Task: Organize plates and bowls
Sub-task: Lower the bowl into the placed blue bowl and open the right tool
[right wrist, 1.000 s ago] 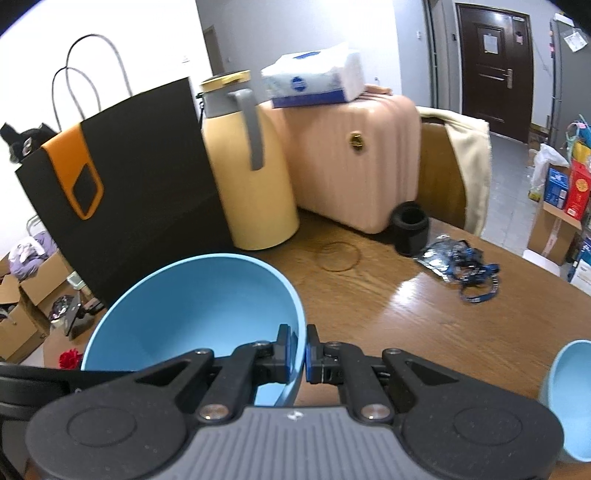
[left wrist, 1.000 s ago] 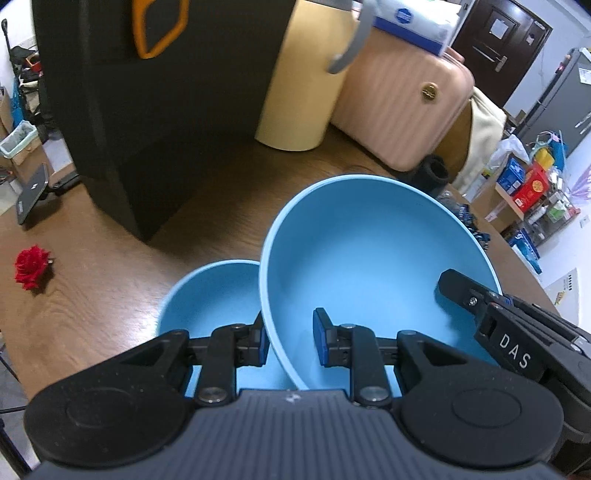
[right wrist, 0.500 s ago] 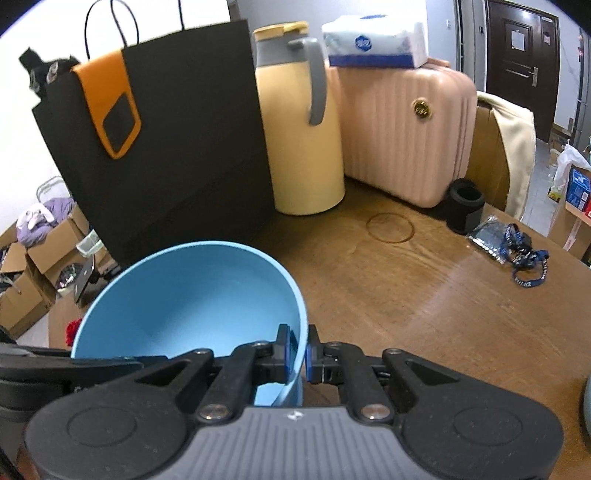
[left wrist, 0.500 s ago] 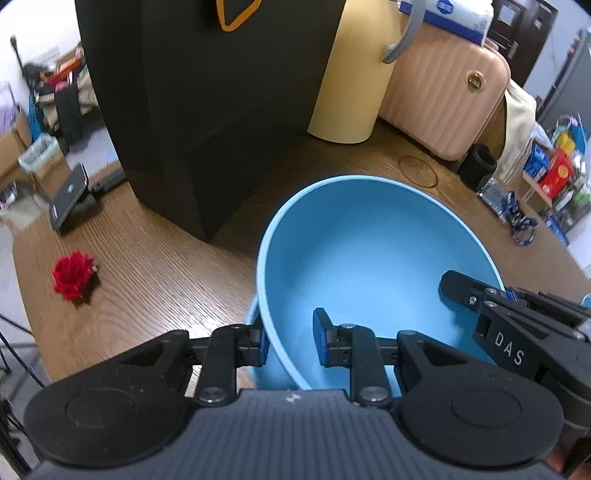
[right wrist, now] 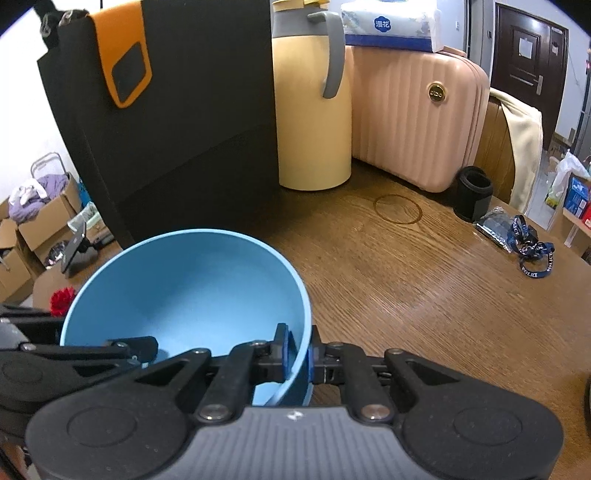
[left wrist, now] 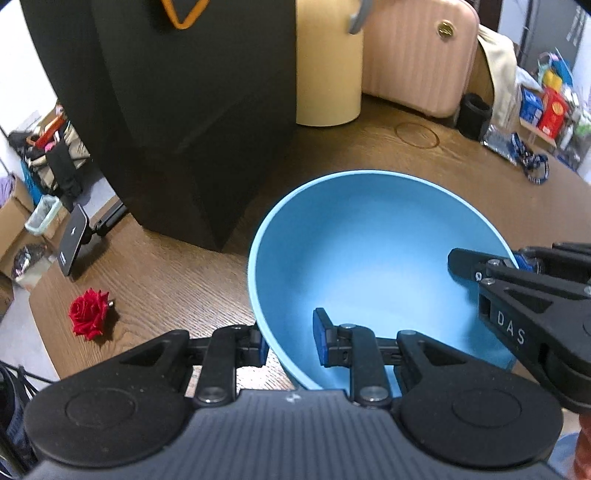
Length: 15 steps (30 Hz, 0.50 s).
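Wooden tabletop (right wrist: pixel 424 295) carries clutter along its far side: a black paper bag (right wrist: pixel 177 122), a cream thermos jug (right wrist: pixel 314 110) and a pink suitcase (right wrist: pixel 413 122) stand in a row, with a tissue pack (right wrist: pixel 391 26) on top of the suitcase. To the right you have a small black cup (right wrist: pixel 474 197) and a blue lanyard (right wrist: pixel 532 247). A red rose (left wrist: pixel 88 314) lies near the table's left edge, with a phone on a stand (left wrist: pixel 74 240) just beyond it.

The widest bare surface is right of the blue bowl (left wrist: pixel 369 266), between it and the lanyard. On the left the bag stands near the bowl and the table edge curves in close.

Your left gripper (left wrist: pixel 290 341) is narrowly closed over the bowl's near-left rim, one finger inside the wall and one outside. Your right gripper (right wrist: pixel 297 350) pinches the rim on the opposite side in the same way.

The bowl sits low over the near-left part of the table, mouth up and tipped slightly; whether its base touches the wood probably cannot be settled from these views. It is round, with no long axis.
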Available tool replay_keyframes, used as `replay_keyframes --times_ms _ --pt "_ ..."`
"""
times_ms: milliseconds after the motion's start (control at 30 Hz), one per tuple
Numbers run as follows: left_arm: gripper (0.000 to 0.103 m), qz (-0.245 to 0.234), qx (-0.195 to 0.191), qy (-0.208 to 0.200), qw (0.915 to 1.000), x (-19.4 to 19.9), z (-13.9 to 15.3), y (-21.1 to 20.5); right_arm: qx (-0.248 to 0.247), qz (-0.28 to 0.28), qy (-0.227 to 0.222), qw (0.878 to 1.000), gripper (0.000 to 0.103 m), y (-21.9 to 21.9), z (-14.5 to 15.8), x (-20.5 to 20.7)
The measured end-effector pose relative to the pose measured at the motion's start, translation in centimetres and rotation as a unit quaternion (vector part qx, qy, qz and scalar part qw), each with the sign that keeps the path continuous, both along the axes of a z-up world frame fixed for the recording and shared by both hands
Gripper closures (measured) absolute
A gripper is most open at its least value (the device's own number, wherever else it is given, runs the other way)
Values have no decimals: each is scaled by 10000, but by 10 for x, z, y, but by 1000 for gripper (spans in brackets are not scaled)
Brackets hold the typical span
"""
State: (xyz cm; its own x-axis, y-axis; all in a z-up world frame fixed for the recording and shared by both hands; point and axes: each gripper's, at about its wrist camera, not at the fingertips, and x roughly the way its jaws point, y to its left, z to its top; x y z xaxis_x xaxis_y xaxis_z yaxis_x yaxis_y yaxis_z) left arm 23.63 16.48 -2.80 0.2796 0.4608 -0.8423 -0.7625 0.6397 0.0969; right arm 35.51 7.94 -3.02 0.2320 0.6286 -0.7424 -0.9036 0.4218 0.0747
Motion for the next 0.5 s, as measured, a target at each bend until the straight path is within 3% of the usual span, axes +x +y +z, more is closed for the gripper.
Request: replay_keyframes --times_ms 200,500 --pt "79 -229 318 215 9990 4 -6 -7 -119 -42 -183 9998 94 -1 -11 -4" --pt "79 -222 184 148 9995 1 -9 -1 -185 -32 -354 9992 93 -1 -27 -10"
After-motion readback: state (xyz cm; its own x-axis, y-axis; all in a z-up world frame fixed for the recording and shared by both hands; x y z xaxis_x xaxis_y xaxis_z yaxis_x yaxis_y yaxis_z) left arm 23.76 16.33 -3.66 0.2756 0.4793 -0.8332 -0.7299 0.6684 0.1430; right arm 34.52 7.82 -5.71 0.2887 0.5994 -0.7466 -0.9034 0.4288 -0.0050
